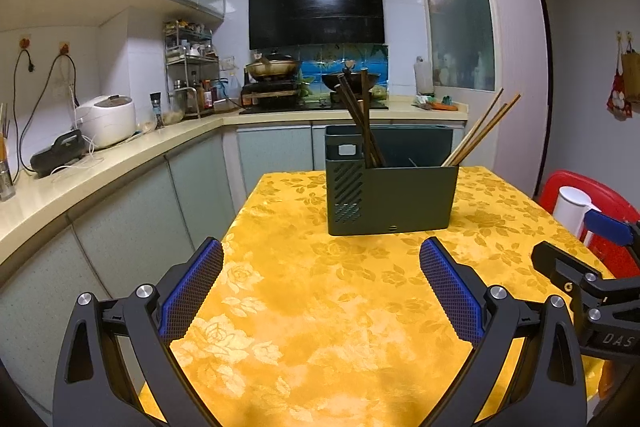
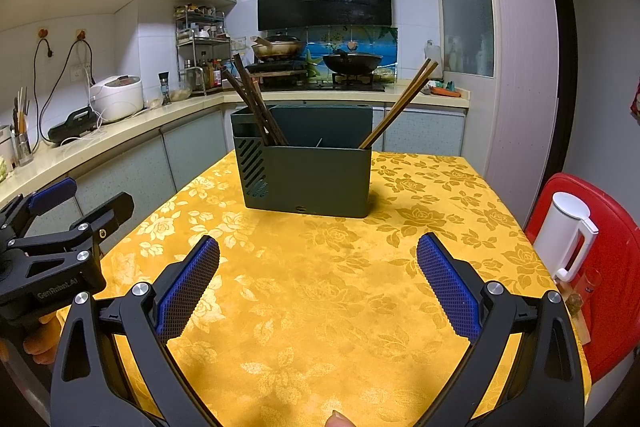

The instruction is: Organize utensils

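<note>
A dark green utensil holder stands upright on the yellow floral tablecloth. Dark brown chopsticks lean in its left compartment. Lighter wooden chopsticks lean out of its right end. My left gripper is open, nothing between its blue pads, short of the holder. My right gripper is open too, equally empty, and also short of the holder. Each gripper shows at the edge of the other's view: the right gripper, the left gripper.
A red plastic chair with a white kettle stands right of the table. A kitchen counter runs along the left with a rice cooker. Behind the table are a stove with woks and a range hood.
</note>
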A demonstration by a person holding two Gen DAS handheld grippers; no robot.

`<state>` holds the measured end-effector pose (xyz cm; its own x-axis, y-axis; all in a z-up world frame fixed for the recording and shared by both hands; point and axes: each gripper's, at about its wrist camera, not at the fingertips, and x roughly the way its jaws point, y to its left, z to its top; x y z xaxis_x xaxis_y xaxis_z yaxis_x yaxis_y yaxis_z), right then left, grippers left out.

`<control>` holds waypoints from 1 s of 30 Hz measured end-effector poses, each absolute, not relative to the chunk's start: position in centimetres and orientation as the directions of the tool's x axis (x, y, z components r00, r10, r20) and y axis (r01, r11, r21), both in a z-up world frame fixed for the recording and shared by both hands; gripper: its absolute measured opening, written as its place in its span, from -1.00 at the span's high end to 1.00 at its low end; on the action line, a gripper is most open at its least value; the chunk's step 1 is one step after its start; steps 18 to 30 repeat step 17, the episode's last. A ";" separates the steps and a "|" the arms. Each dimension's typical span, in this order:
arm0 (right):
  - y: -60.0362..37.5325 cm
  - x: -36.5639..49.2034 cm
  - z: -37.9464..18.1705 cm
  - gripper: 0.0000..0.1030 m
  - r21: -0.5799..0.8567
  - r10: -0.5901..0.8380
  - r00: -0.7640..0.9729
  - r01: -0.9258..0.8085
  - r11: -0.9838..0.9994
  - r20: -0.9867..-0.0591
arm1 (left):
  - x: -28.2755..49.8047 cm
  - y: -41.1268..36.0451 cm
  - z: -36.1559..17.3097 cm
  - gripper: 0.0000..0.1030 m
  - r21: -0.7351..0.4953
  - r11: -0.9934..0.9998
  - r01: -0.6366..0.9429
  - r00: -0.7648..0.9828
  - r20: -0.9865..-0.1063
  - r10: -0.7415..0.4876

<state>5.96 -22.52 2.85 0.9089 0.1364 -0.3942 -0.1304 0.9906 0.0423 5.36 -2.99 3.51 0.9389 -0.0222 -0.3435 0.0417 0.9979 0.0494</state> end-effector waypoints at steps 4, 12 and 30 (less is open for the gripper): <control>-22.5 5.9 2.9 -0.87 0.042 0.137 0.909 -0.131 0.990 -0.393 | 5.5 -2.8 3.6 -0.85 0.033 0.998 0.045 0.933 -0.358 -0.030; -22.5 6.0 2.9 -0.87 0.043 0.138 0.908 -0.131 0.990 -0.395 | 6.1 -2.6 3.8 -0.85 0.006 0.999 0.045 0.919 -0.393 -0.038; -22.5 6.0 2.9 -0.87 0.043 0.137 0.909 -0.131 0.990 -0.394 | 6.2 -2.6 3.7 -0.85 0.000 0.999 0.052 0.912 -0.408 -0.048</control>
